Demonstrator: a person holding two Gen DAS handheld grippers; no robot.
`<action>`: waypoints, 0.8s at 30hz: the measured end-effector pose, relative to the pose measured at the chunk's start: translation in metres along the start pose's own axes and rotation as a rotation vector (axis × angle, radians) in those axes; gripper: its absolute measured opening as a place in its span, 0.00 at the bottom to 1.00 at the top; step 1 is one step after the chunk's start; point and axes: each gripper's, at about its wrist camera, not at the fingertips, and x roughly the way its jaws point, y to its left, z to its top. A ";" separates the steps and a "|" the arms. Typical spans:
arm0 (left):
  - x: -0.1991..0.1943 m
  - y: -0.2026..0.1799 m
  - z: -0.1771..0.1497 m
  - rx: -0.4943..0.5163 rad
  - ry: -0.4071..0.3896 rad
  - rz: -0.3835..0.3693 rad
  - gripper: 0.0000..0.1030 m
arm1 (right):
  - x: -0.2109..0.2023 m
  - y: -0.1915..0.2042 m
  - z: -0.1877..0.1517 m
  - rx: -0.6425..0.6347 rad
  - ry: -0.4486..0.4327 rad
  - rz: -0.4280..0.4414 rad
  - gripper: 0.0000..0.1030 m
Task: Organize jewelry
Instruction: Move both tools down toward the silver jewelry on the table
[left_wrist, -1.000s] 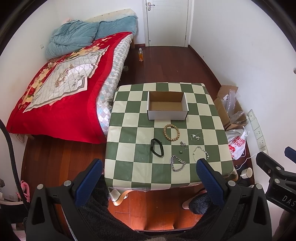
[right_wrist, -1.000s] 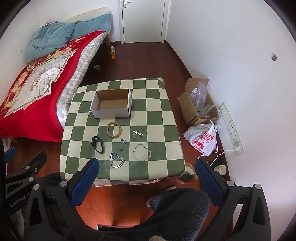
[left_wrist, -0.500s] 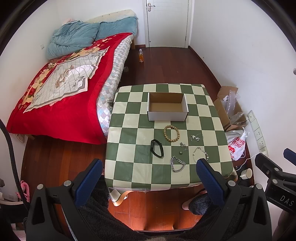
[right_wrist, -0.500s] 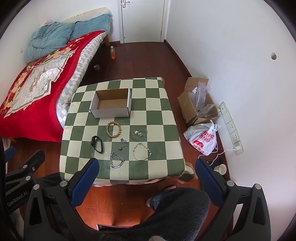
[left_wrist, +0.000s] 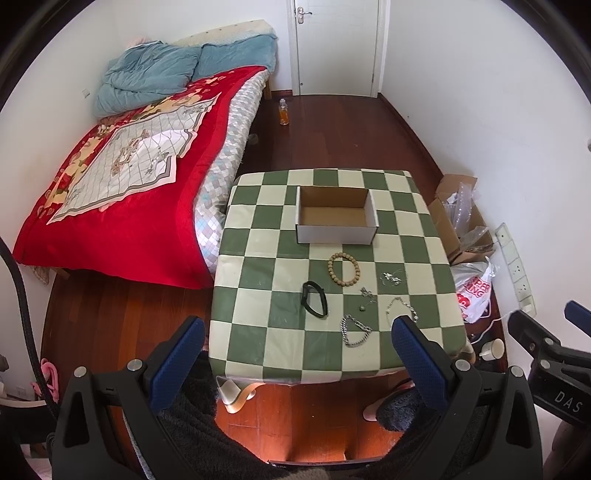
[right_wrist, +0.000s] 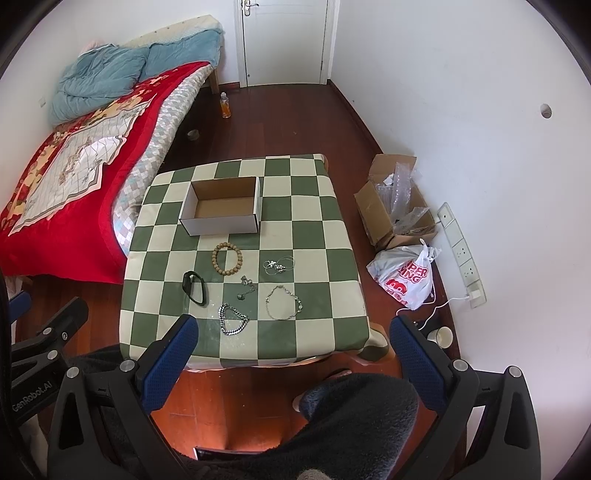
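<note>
Holding my left tool (left_wrist: 297, 352) and right tool (right_wrist: 293, 350) wide apart, empty, hovering at bottom of frame. Jewelry lying mid-frame on checkered tabletop (right_wrist: 317, 229): bead bracelet (right_wrist: 227, 258), black band (right_wrist: 195, 287), silver chains (right_wrist: 232, 319). Open cardboard box (right_wrist: 221, 210) sitting just above.

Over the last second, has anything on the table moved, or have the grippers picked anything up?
Nothing visibly changed. The left gripper and right gripper are both open and empty, held back from the table. The bead bracelet, black band, chain bracelet and smaller silver pieces lie where they were, and the box is empty.
</note>
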 end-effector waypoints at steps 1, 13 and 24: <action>0.004 0.001 0.003 -0.006 -0.004 0.009 1.00 | 0.004 0.000 -0.001 0.001 0.003 -0.003 1.00; 0.114 0.003 0.023 0.026 0.088 0.104 1.00 | 0.108 -0.008 0.016 0.060 0.076 -0.059 1.00; 0.213 -0.011 0.013 0.085 0.237 0.120 1.00 | 0.236 -0.010 0.018 0.061 0.237 -0.104 1.00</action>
